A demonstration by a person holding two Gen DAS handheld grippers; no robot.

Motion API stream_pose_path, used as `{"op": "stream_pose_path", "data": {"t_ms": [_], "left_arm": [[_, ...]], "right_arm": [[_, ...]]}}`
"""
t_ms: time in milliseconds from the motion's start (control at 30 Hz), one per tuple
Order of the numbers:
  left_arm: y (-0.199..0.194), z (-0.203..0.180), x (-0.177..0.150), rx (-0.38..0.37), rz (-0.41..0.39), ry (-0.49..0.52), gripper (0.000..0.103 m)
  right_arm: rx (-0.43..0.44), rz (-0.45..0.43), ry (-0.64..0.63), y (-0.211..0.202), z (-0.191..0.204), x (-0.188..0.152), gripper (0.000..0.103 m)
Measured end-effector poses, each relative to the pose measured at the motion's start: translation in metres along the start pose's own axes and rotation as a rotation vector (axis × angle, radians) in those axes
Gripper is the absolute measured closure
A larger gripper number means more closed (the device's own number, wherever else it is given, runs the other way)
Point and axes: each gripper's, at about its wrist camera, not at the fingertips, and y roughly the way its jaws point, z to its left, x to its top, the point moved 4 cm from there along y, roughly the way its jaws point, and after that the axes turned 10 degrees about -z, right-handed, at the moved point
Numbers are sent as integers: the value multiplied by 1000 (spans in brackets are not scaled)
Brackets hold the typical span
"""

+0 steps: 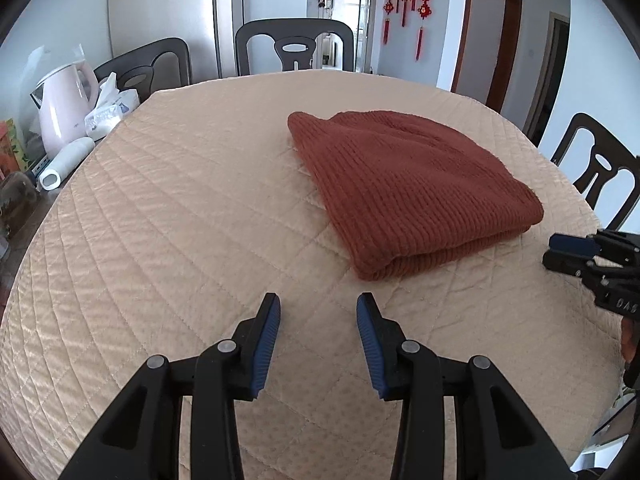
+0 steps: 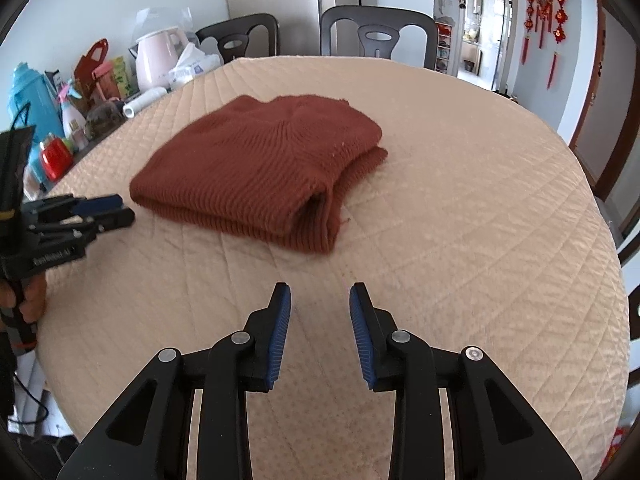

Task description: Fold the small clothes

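A rust-red knitted garment [image 1: 404, 188] lies folded into a thick rectangle on the round table's beige quilted cloth [image 1: 160, 240]. In the left wrist view my left gripper [image 1: 319, 304] stands open over bare cloth, short of the garment's near corner. My right gripper [image 1: 560, 250] shows at the right edge there, beside the garment. In the right wrist view the same garment [image 2: 260, 172] lies ahead and to the left, and my right gripper [image 2: 320, 294] is open with nothing between its blue pads. My left gripper [image 2: 116, 210] appears at the left, held by a hand.
Dark chairs [image 1: 294, 46] stand round the far side of the table. At the far left sit a pink kettle [image 1: 68, 100], a tissue pack [image 1: 108, 110], a white roll [image 1: 66, 164], a blue flask [image 2: 26, 100] and small bottles. A doorway [image 1: 490, 40] lies at the right.
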Motion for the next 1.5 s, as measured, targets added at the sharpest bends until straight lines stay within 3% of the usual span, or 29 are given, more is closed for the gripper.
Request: {"op": "stream_pose_path", "data": {"t_ms": [1500], "left_arm": [[0,-2,-4,19,-2,18,50]], "right_arm": [[-13,-19,-13,0,-1,-7,69]]}}
